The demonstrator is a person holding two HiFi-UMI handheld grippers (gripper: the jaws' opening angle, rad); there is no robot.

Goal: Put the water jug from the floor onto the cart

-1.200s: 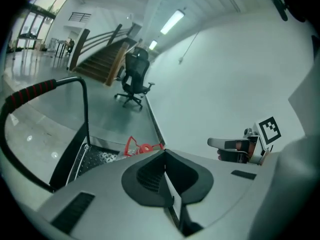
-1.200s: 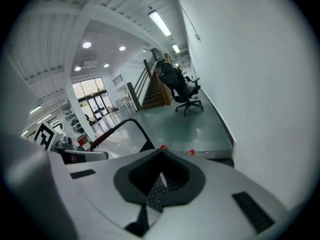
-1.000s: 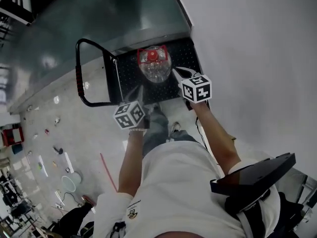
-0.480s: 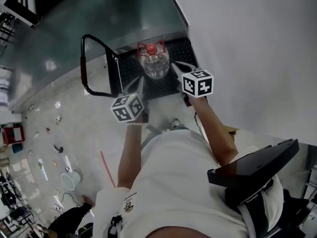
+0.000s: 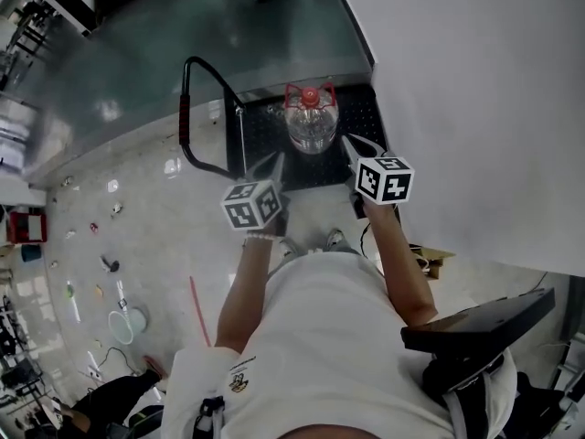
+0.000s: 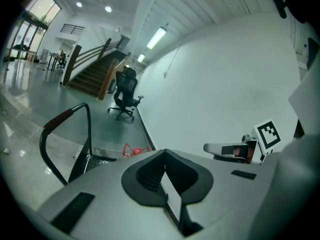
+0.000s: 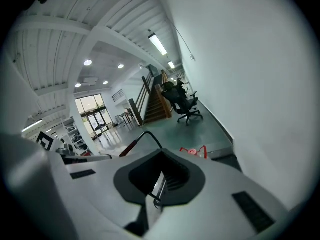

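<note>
Water jug (image 5: 312, 122) stands upright on the black deck of the cart (image 5: 260, 133), beside the wall and alone there. My left gripper (image 5: 274, 161) and right gripper (image 5: 348, 143) hang just short of it, jaws together on nothing. Only the gripper views show the staircase (image 6: 95, 76); of the jug they catch just its red top.

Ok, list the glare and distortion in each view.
Head view: wide-angle bend, lamp glare on the glossy floor, white wall nearly featureless. Left gripper view: fisheye circle with black corners, strip light blown out. Right gripper view: same fisheye, glazed doorway overexposed.
</note>
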